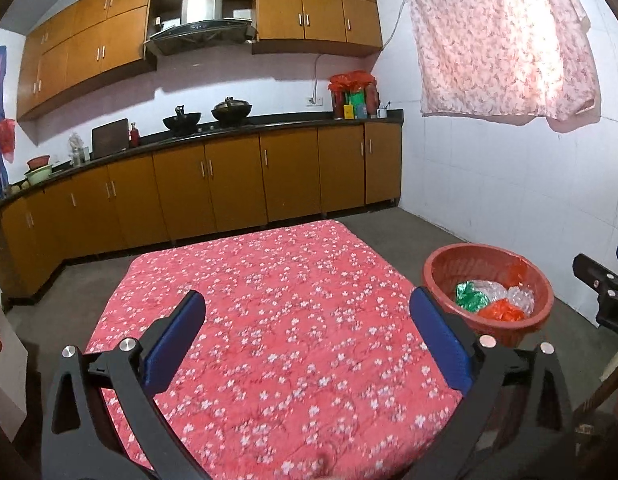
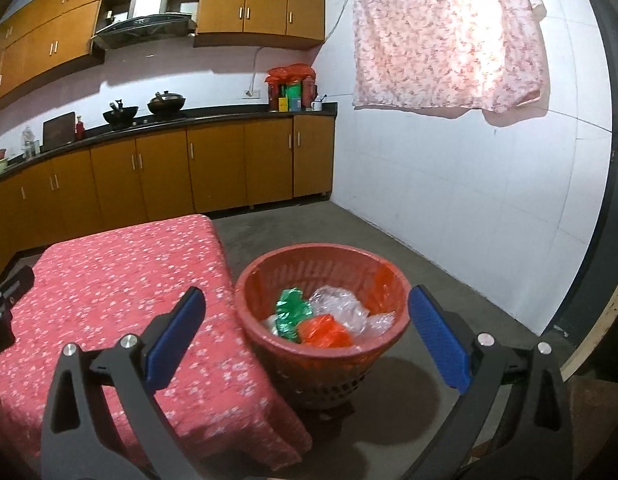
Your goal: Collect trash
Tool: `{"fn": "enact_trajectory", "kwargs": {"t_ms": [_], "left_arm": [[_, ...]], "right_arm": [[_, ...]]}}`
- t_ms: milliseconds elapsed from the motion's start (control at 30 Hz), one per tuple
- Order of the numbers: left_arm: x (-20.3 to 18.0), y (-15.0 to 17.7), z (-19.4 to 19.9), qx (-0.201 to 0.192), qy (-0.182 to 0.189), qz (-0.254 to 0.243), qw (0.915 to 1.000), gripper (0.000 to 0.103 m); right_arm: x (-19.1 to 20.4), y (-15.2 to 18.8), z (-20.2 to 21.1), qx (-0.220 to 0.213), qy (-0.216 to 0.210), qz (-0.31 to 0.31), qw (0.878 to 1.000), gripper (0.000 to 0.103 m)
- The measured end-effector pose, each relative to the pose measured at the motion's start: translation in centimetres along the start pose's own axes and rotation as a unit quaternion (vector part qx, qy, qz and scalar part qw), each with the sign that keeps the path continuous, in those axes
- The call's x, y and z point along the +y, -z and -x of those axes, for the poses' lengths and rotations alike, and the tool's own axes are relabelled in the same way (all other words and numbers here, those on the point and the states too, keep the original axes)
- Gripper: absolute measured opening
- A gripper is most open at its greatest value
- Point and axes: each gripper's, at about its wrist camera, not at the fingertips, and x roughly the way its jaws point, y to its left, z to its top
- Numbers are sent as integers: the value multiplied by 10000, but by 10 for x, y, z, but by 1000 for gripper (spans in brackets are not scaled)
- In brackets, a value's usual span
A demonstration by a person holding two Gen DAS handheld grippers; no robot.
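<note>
A red plastic basket stands on the floor just right of a table under a red flowered cloth. Inside it lie a green crumpled bag, an orange bag and clear plastic wrap. My right gripper hangs open above the basket's near side, nothing between its blue pads. My left gripper is open over the flowered cloth, empty too; the basket shows at its right. No trash is visible on the cloth.
Wooden base cabinets with a dark counter run along the back wall, with woks on the stove. A white tiled wall with a hanging flowered cloth stands right. Grey floor lies beyond the table.
</note>
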Motion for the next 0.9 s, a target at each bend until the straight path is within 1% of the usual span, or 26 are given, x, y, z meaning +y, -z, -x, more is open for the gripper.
{"fn": "enact_trajectory", "kwargs": {"t_ms": [200,567,900], "left_arm": [[3,9,9,18,-37,-4,10000,101],[9,14,19,-16,121,141,9998,101],[13,18,20,5,29,256,9997,101]], "right_arm": [[6,4,13,5,-90,-15,10000,99],[10,11,26,4,-232,-22,9997,99],[15,14,25,56,-336,18,9994,99]]}}
